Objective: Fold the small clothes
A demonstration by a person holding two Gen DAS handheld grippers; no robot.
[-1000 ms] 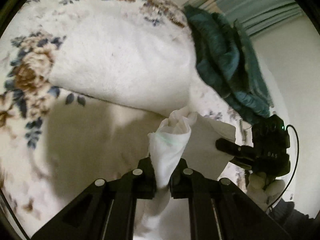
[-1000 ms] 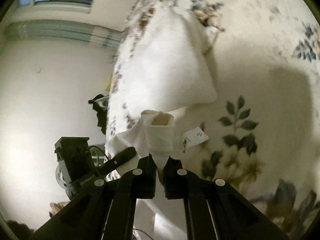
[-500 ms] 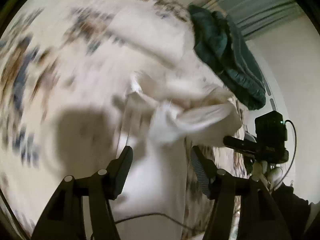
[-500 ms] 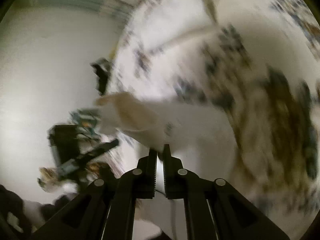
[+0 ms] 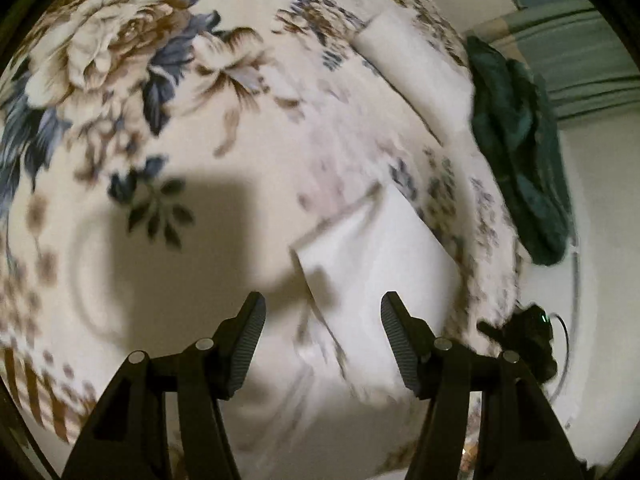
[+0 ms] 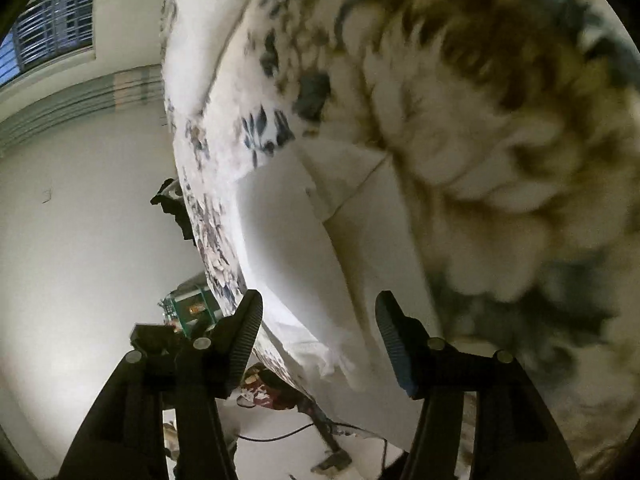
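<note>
A small white garment (image 5: 380, 264) lies flat on the floral bedspread (image 5: 180, 120), folded with a straight edge on its left. My left gripper (image 5: 322, 320) hovers just above its near end, open, with neither pad touching the cloth. In the right wrist view the same white garment (image 6: 320, 260) runs along the edge of the bedspread (image 6: 500, 160). My right gripper (image 6: 318, 320) stands over it with its jaws opening; the cloth lies below the gap and the pads do not press it. The right gripper (image 5: 528, 332) also shows at the bed's right edge.
A second folded white cloth (image 5: 416, 64) lies further back on the bed, also seen as white cloth (image 6: 196, 32). A dark green garment (image 5: 516, 140) is heaped at the bed's right edge. Beyond the edge are a pale wall (image 6: 80, 220), a window (image 6: 52, 36) and clutter on the floor (image 6: 264, 392).
Both grippers were shut on the bunched white garment and held it up. Both have opened, and the garment now lies flat on the bedspread. Both hands swung across the bed.
</note>
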